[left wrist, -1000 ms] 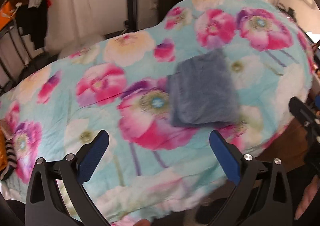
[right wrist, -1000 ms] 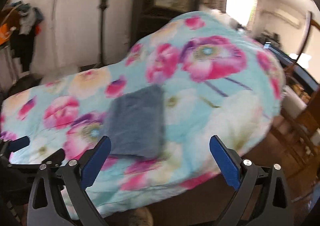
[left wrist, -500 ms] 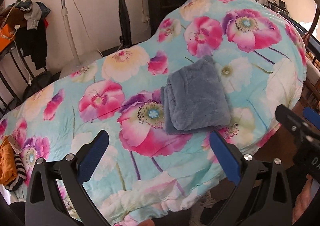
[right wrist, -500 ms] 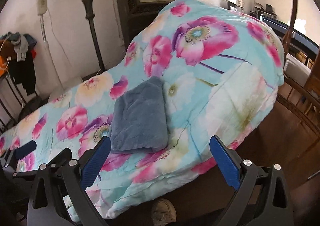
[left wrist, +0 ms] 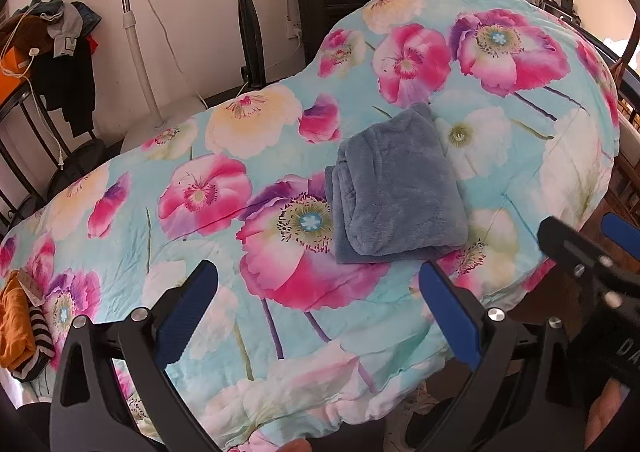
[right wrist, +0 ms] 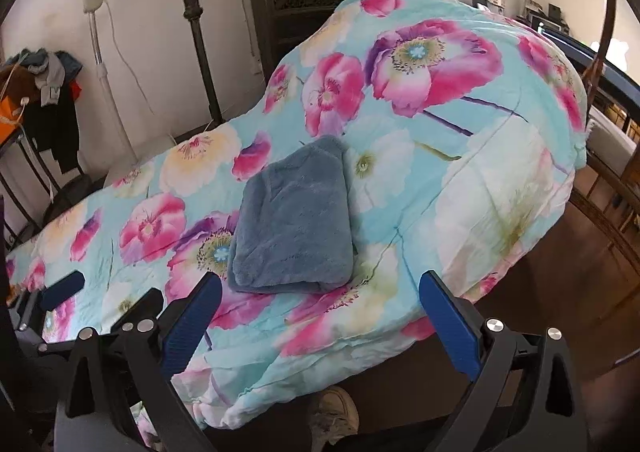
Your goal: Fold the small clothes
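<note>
- Lying at the far left edge of the bed, in the left wrist view: an orange garment [left wrist: 14,326] bunched beside a black-and-white striped piece [left wrist: 38,336], both resting on the flowered quilt [left wrist: 200,252].
- Hanging over a dark rack [left wrist: 24,124] against the wall at left: a heap of dark and grey clothes [left wrist: 60,40], with a white fan stand [left wrist: 136,48] standing just to its right.
- Hovering low at the near edge of the bed: the left claw [left wrist: 320,308], spread wide and gripping nothing, its blue pads standing well apart.
- Resting folded into a neat rectangle on the quilt: the blue fleece garment [left wrist: 394,188], lying beyond the left claw and a little right of its centre line, apart from both pads.
- Hovering at the near bed edge, further right: the right claw [right wrist: 320,308], likewise gaping wide and holding nothing.
- Sitting ahead of the right claw and toward its left finger: the same blue fleece garment [right wrist: 294,218], its near fold lying close to that pad's tip, not touching as far as can be told.
- Showing below the quilt's edge: a shoe [right wrist: 334,412] on the floor.
</note>
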Available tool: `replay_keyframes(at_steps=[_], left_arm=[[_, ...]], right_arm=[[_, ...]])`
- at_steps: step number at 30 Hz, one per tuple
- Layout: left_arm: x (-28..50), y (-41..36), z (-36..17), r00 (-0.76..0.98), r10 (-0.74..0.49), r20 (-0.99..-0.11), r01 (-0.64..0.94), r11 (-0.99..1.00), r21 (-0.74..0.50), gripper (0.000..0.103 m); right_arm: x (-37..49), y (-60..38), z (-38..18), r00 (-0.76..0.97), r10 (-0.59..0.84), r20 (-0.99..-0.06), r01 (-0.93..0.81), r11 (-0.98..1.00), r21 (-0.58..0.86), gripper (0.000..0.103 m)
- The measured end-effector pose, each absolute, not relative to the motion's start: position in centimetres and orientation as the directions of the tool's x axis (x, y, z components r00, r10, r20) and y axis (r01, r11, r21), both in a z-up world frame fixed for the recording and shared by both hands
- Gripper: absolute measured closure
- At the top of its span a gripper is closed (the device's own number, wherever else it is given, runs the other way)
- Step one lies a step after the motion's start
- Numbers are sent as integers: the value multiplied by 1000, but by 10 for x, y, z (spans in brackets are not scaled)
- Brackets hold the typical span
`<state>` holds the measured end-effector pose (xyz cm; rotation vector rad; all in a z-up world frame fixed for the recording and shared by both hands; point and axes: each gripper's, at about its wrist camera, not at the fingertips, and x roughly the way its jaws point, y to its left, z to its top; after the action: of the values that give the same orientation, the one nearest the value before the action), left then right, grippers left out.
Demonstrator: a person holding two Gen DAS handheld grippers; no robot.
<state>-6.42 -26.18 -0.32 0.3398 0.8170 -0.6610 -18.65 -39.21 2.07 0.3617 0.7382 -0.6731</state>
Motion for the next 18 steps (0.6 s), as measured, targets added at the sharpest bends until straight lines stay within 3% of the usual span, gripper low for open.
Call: replay_keyframes(at_steps=[18], left_arm=[[-53, -257, -11, 502, -384, -775, 630, 776, 24, 5]], right_arm=[[-186, -400, 13, 518, -413, -749, 686, 723, 76, 4]])
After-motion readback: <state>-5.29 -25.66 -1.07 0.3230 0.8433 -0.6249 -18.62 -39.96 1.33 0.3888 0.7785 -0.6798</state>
